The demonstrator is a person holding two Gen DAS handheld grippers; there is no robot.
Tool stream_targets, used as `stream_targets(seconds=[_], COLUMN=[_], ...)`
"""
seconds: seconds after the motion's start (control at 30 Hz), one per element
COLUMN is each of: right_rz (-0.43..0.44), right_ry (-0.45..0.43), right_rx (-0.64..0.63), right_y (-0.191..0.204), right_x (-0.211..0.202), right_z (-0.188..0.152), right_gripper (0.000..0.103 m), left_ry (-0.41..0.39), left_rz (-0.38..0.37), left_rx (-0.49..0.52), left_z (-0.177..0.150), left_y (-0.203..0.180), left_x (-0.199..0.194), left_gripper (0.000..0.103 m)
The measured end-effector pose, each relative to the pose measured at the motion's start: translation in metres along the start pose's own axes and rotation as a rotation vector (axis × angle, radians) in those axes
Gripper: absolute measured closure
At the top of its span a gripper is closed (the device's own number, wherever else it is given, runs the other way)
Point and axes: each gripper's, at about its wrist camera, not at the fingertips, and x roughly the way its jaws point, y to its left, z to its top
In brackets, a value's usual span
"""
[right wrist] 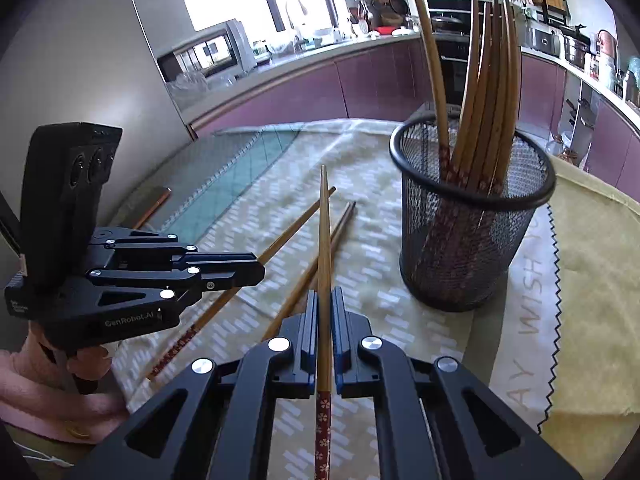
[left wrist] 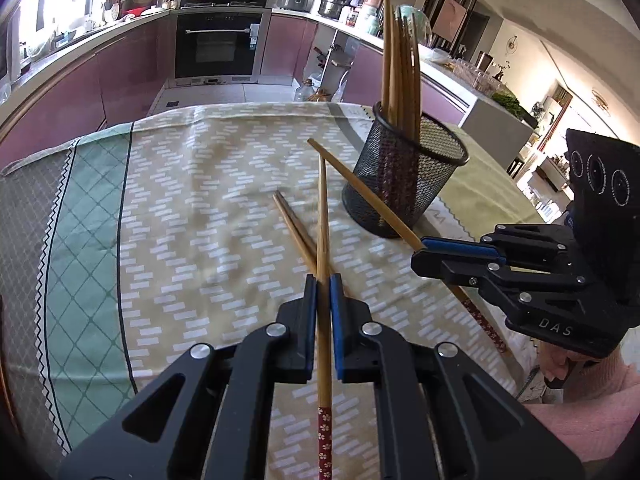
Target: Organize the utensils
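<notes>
Our left hand-held gripper (left wrist: 323, 280) pinches one bamboo chopstick (left wrist: 322, 216) lengthwise between its pads; our right hand-held gripper (right wrist: 324, 294) clamps another chopstick (right wrist: 325, 232) just beside the mesh holder (right wrist: 472, 216); both sticks are tan with red flowered handles; one loose pair (left wrist: 294, 226) lies on the bench cloth (left wrist: 192, 208) beneath.

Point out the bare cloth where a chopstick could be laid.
Free: the beige patterned tablecloth between its green stripe and the loose bamboo chopsticks.
Crowded: beside the black mesh holder, where left gripper and right gripper each clamp a chopstick.
</notes>
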Motion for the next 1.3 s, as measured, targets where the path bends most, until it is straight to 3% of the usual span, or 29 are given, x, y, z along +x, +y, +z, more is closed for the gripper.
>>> stream_targets(seconds=[0.47,0.67,0.83,1.3], right_rz=[0.007,0.04,0.117,0.069], right_ry=[-0.167,-0.207,-0.236,-0.303], right_rx=[0.038,0.057,0.089,0.092], right_y=[-0.019,-0.029,-0.039,-0.042], right_x=[-0.059,-0.07,-0.076,-0.09], right_z=[0.012,0.019,0.017,0.021], right_gripper=[0.097,0.097,0.097,0.099], left_ry=[-0.113,-0.139,-0.15,-0.169], left_rz=[-0.162,-0.194,-0.2,-0.22], left_rx=[-0.007,-0.02,-0.018,-0.006], left_z=[0.023,0.031,0.036,0.051], left_y=[-0.014,-0.013,-0.014,-0.019], left_x=[-0.049,-0.057,-0.058,-0.055], left_gripper=[0.096,0.096,0.096,0.096])
